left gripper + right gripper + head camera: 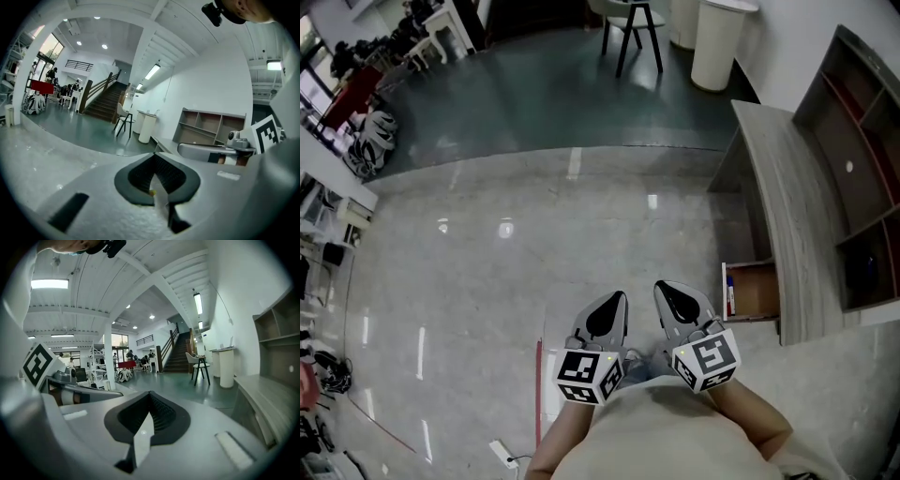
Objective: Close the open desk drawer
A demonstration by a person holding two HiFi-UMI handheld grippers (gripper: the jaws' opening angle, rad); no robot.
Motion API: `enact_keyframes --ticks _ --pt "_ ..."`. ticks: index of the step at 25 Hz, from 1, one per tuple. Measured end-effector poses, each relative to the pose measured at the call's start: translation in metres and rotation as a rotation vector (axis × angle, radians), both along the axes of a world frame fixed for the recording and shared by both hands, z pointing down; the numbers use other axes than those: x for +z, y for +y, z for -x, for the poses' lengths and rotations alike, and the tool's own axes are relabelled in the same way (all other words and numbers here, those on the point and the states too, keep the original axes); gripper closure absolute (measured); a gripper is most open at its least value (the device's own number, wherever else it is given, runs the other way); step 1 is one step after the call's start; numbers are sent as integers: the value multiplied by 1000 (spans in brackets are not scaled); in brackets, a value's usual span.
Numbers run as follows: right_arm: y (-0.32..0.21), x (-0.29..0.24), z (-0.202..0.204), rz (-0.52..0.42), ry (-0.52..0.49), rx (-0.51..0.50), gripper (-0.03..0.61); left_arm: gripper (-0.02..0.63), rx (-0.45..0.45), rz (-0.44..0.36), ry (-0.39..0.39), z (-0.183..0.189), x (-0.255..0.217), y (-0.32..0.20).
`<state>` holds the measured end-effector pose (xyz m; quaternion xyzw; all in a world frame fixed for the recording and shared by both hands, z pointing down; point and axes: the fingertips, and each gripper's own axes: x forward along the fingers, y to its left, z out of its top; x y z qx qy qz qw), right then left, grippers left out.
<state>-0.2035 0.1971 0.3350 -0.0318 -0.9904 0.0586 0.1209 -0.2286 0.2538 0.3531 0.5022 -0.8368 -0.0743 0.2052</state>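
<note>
From the head view, both tools are held low over the open floor (pixel 487 253), close to the person's body. The left gripper (pixel 609 314) and right gripper (pixel 677 302) sit side by side with their jaws together, empty. The open drawer (pixel 755 291) juts from the desk's (pixel 787 187) front edge near its near end, just right of the right gripper, with clear floor between. The left gripper view confirms pressed-together jaws (pixel 157 176) and adds a staircase (pixel 105 101) and shelf unit (pixel 213 126); the drawer is hard to make out behind the other tool. The right gripper view shows shut jaws (pixel 147 420) and the desk's top (pixel 262 399), cut off at the frame's right edge, but no drawer.
</note>
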Motion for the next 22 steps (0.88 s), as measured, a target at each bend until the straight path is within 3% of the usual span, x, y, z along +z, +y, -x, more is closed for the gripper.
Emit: enact_keyframes --ticks 9,22 --pt "-46 9 8 4 17 91 575 607 68 -1 18 22 10 -45" --pt "-130 7 73 -44 16 172 575 607 180 7 18 86 10 -136"
